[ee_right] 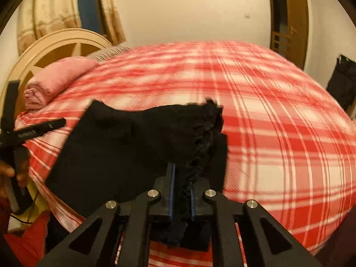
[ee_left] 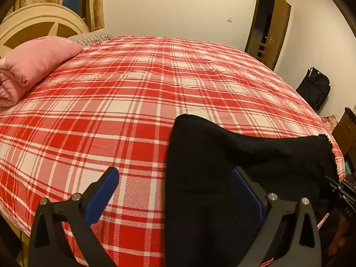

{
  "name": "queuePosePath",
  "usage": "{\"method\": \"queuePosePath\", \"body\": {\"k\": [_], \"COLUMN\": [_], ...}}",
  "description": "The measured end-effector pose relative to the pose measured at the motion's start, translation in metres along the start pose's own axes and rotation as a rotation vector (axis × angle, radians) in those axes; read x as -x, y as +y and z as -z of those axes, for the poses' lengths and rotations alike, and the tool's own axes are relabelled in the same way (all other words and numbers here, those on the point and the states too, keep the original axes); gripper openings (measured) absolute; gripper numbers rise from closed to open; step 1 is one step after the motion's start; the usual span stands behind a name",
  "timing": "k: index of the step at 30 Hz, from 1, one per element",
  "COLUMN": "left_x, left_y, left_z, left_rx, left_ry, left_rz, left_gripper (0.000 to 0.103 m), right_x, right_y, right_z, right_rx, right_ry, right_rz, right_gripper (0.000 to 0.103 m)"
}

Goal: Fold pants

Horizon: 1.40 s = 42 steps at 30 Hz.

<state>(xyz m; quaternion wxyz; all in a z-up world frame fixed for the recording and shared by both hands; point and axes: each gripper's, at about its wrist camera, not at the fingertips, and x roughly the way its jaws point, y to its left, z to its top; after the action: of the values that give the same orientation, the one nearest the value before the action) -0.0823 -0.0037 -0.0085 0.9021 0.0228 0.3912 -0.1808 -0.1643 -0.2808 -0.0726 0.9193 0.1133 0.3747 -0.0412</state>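
Black pants lie bunched near the front edge of a bed with a red plaid sheet. My left gripper is open wide. The cloth fills the right half of its gap and lies against the right blue pad, while the left pad stands over bare sheet. In the right wrist view my right gripper is shut on the frayed hem of the pants, which bunches up between the blue pads. A hand at the left edge holds the other gripper's handle.
A folded pink blanket sits at the far left by the cream headboard. An open brown door and a black bag stand beyond the bed on the right. Wooden furniture is at the right edge.
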Motion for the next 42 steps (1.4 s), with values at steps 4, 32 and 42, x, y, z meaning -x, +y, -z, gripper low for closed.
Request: {"method": "queuePosePath", "body": {"k": [4,32,42], "left_x": [-0.009,-0.110,-0.144], "left_y": [-0.013,-0.016,-0.013], "left_z": [0.001,-0.059,-0.067], "left_rx": [-0.051,0.031,-0.026], "left_ry": [0.006,0.186,0.217], "left_rz": [-0.017,-0.122,-0.175], "left_gripper": [0.102,0.095,0.103], "right_x": [-0.016,-0.074,-0.022], "right_y": [-0.005,-0.012,-0.045], "right_z": [0.013,-0.059,-0.060], "right_rx": [0.003,-0.055,-0.223], "right_ry": [0.007,0.007,-0.150], "right_rz": [0.011,0.093,-0.029], "right_gripper": [0.010,0.015,0.027]}}
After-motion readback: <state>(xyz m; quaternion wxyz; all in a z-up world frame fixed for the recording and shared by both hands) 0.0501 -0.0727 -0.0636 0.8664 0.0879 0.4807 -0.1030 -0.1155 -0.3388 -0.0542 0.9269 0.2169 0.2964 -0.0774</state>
